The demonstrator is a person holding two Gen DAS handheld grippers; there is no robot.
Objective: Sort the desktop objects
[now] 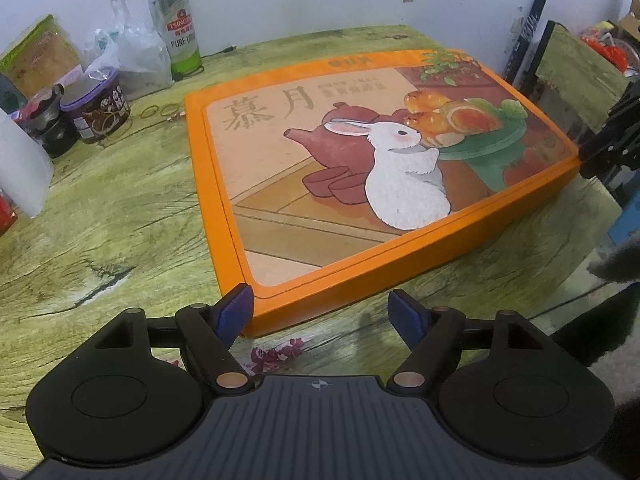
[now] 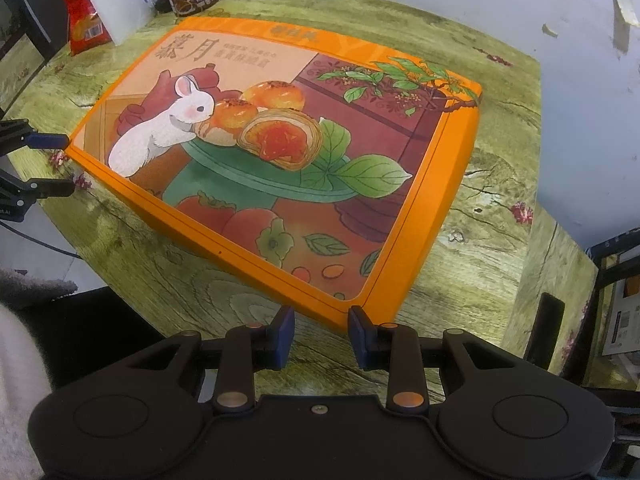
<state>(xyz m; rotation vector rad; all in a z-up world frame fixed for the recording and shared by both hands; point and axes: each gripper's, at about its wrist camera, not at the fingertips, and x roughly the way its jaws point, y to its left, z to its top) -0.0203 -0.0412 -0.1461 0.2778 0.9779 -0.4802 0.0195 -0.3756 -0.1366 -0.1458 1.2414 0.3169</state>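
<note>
A large flat orange gift box (image 1: 380,168) with a white rabbit picture lies on the wood-grain table (image 1: 100,220). My left gripper (image 1: 320,314) stands open at the box's near corner, which sits between the blue pads (image 1: 234,314); the right pad is clear of the box. In the right wrist view the same box (image 2: 280,152) fills the middle. My right gripper (image 2: 322,332) is narrowed on the box's other near corner, its pads against the two sides. The left gripper (image 2: 48,164) shows there at the far left, its fingers spread around its corner.
At the table's back left stand a green beer can (image 1: 176,28), a plastic bag (image 1: 136,56), a purple-lidded tub (image 1: 96,108), a dark jar (image 1: 48,124) and a white cup (image 1: 20,160). Rubber bands (image 1: 160,111) lie near the box. A red snack packet (image 2: 80,12) leans by the cup. The table edge (image 2: 100,280) runs close below.
</note>
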